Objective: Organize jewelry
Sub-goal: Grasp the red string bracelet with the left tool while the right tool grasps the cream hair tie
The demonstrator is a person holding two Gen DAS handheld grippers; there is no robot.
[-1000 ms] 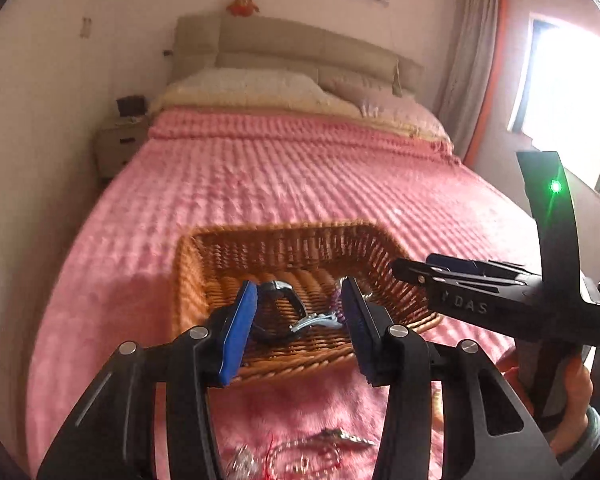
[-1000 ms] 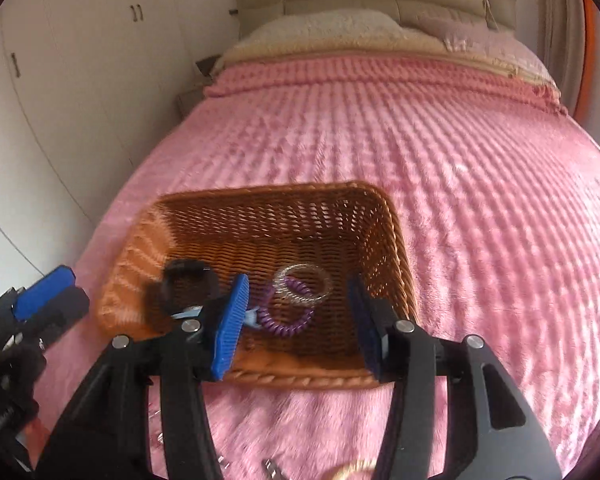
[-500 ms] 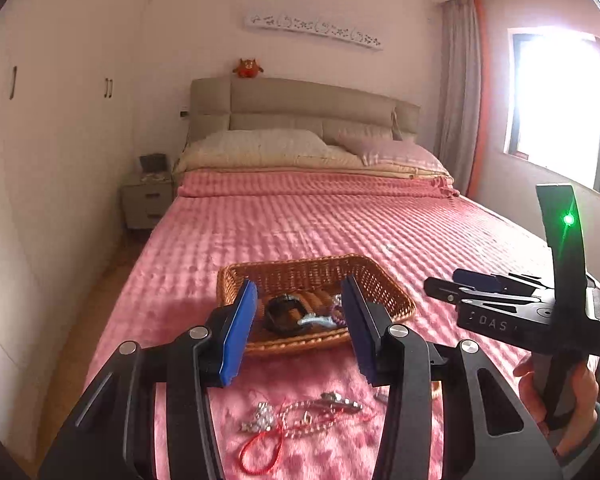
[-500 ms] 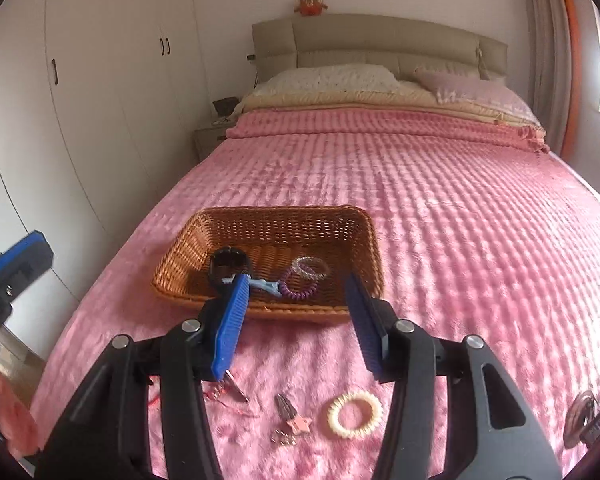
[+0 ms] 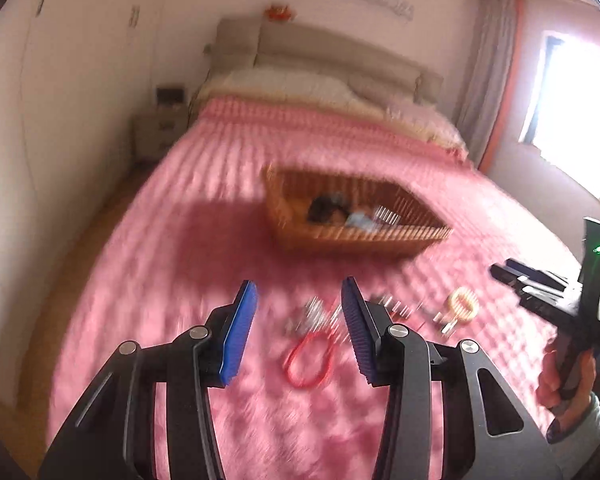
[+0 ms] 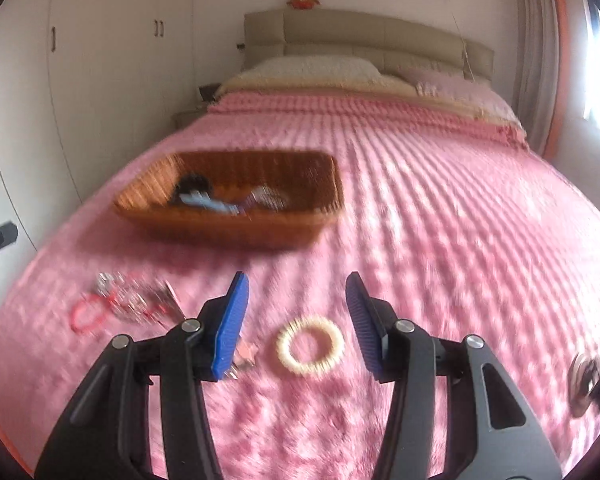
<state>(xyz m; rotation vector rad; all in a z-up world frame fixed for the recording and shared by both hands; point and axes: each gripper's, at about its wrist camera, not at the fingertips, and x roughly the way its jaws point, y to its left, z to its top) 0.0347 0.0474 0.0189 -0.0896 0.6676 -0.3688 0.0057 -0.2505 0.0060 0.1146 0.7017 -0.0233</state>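
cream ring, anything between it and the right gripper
Nothing visible. The cream ring lies bare on the pink blanket, in line with the gap of the open right gripper, which holds nothing.

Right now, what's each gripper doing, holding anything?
Left gripper: open, empty, above the red cord loop.
Right gripper: open, empty, above the cream hair tie.

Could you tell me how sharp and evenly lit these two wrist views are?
Left wrist view: motion blur smears the basket and loose jewelry; the window blows out. Right wrist view: similar blur over the basket and cream bracelet; the right claw stays crisp. Both bend at the edges.
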